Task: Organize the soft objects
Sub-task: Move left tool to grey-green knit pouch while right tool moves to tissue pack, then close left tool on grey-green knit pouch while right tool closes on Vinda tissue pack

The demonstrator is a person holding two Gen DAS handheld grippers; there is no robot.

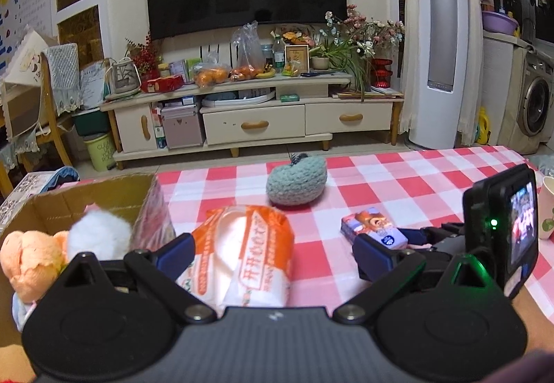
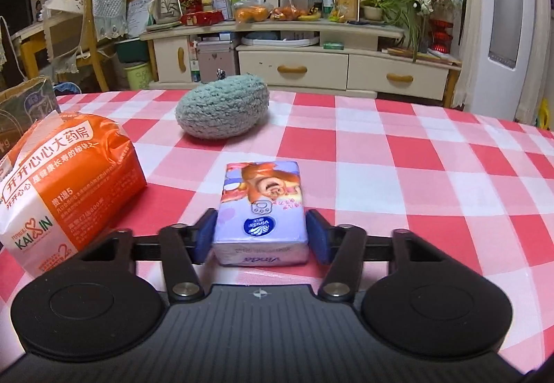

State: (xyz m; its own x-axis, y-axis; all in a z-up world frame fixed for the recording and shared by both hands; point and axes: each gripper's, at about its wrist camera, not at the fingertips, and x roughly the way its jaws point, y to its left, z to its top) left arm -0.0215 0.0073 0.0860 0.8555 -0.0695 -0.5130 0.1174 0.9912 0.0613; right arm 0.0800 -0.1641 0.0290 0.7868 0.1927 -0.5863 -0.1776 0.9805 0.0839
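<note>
Right wrist view, at 6 o'clock: right gripper (image 2: 260, 234), about half closed, blue pads set against the two long sides of the tissue pack (image 2: 261, 210). Pack flat on the checked tablecloth (image 2: 415, 175), not visibly squeezed, printed face up.

At 9 o'clock of the pack, near but apart: orange-and-white packet (image 2: 65, 182), lying on the cloth. At 12 o'clock, further back on the table: teal crocheted cushion (image 2: 221, 109), resting alone.

Left wrist view, at 6 o'clock: left gripper (image 1: 273, 251), spread wide, holding nothing. Between its fingers: orange-and-white packet (image 1: 242, 244), lying close to the 9 o'clock pad and well clear of the 3 o'clock pad; contact with the near pad cannot be told. At 3 o'clock: tissue pack (image 1: 374, 227), with the other gripper's camera unit just beyond it. At 12 o'clock: teal crocheted cushion (image 1: 296, 184).

At 9 o'clock, at the table's edge: open cardboard box (image 1: 86, 196), containing an orange plush toy (image 1: 31, 261) and a white plush toy (image 1: 100, 237) side by side.

Beyond the table, at 12 o'clock: cream TV cabinet (image 1: 252, 126), cluttered on top.
</note>
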